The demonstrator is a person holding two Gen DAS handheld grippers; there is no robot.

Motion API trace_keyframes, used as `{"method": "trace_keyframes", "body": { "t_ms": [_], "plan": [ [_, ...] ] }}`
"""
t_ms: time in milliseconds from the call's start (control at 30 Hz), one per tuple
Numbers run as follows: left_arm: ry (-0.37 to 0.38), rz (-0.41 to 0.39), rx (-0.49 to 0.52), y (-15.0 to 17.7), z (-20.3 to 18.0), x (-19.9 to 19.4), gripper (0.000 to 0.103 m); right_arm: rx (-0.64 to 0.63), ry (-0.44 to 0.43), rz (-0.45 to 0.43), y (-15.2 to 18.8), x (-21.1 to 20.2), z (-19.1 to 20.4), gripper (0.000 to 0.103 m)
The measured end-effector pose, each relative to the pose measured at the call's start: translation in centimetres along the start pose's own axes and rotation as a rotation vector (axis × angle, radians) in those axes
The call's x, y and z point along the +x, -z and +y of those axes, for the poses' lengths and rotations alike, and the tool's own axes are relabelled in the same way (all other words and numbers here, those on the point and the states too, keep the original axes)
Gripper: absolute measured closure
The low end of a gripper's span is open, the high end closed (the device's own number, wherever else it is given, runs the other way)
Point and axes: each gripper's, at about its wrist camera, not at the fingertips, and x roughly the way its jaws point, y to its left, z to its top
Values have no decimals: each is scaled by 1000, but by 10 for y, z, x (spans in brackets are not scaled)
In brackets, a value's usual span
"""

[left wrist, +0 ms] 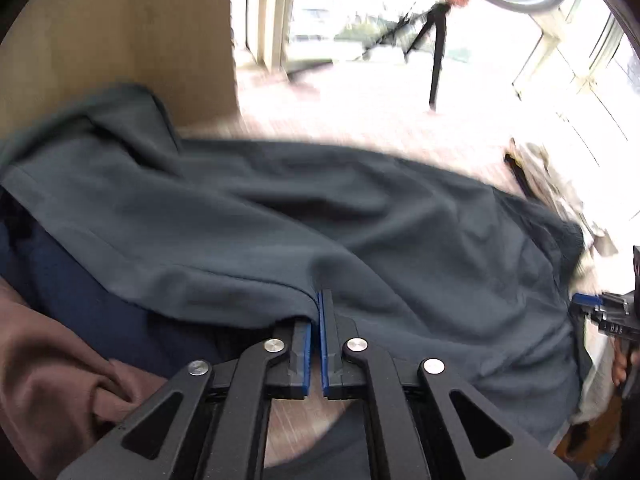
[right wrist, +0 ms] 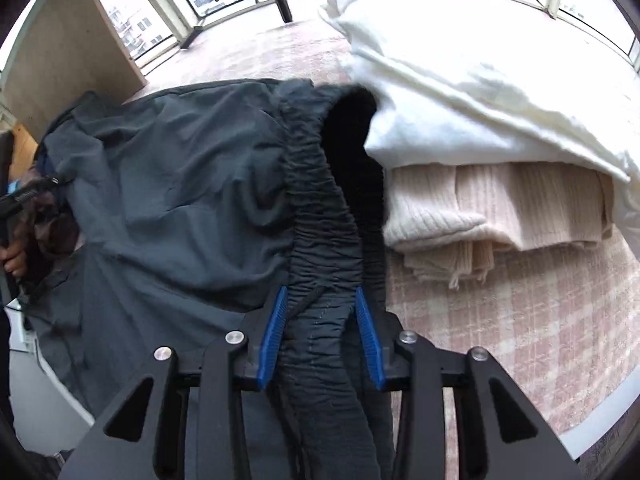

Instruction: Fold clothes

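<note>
**Both grippers clamped on the dark trousers**

The left gripper (left wrist: 316,320) is pinched nearly closed on a hem edge of the dark grey-green trousers (left wrist: 280,216) – cloth disappears between its blue pads (left wrist: 307,344), w/ the fabric draped up and away from the tips. The right gripper (right wrist: 322,328) holds the gathered elastic waistband (right wrist: 320,216) between its pads, jaws partway apart, the bunched band filling the gap; a drawcord runs down thru it.

The trousers lie spread across a pink-and-cream checked cover (right wrist: 520,328), stretched between the two grippers. Just beside the waistband, right side in the right wrist view: a folded beige ribbed knit (right wrist: 480,212) w/ a white garment (right wrist: 460,80) piled on top – the white one touches the waistband's open end. In the left wrist view a navy garment (left wrist: 80,296) and a brown one (left wrist: 48,368) sit under the trousers' near edge. A wooden panel (left wrist: 120,28) stands behind; tripod legs (left wrist: 436,52) by the windows.
</note>
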Motion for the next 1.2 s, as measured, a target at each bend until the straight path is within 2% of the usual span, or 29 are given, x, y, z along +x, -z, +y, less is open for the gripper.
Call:
{"method": "trace_keyframes", "body": {
  "t_ms": [67,133,200,267,333,367,433,500,533,600,700,733,767,833,867,1000,1067,1100,1200],
  "plan": [
    [-36,18,60,5,-6,3,92,-2,-34,-37,-11,-16,2,68],
    [-35,36,76,7,-10,7,88,7,-50,-60,-29,-22,5,67],
    [-20,48,79,8,-13,10,88,9,-14,-34,-49,-9,9,67],
    [-30,45,87,10,-16,11,87,8,-19,19,-62,6,12,68],
    [-33,44,93,12,-17,10,86,6,-39,22,-70,8,16,78],
    [-34,44,89,13,-17,9,86,-4,-9,7,-71,3,20,84],
    [-33,44,75,14,-16,9,86,-25,41,-24,-71,-7,28,86],
    [-34,47,61,15,-14,9,84,-60,0,-55,-71,-15,40,86],
    [-36,49,61,16,-14,8,82,-70,-37,-36,-71,-11,43,86],
    [-39,49,62,17,-14,9,82,-94,-42,21,-75,10,48,86],
    [-34,50,52,19,-11,11,81,-101,96,90,-87,62,41,86],
    [-35,49,48,19,-10,12,81,-86,148,82,-91,69,33,88],
    [-39,48,44,19,-9,12,81,-72,190,74,-95,76,26,95],
    [-50,54,28,20,-6,14,81,-48,192,64,-100,78,20,96],
    [-52,58,19,20,-4,14,81,-38,185,58,-101,76,18,96],
    [-43,57,40,30,-3,-3,79,-34,21,29,-87,32,24,91],
    [-58,37,59,44,-2,-22,69,-30,-71,11,-70,0,19,86],
    [-61,26,61,52,0,-32,69,-25,-83,-1,-59,-16,12,81],
    [-62,4,45,82,8,-63,69,-17,-106,-14,-20,-55,-12,79]
  ]
}}
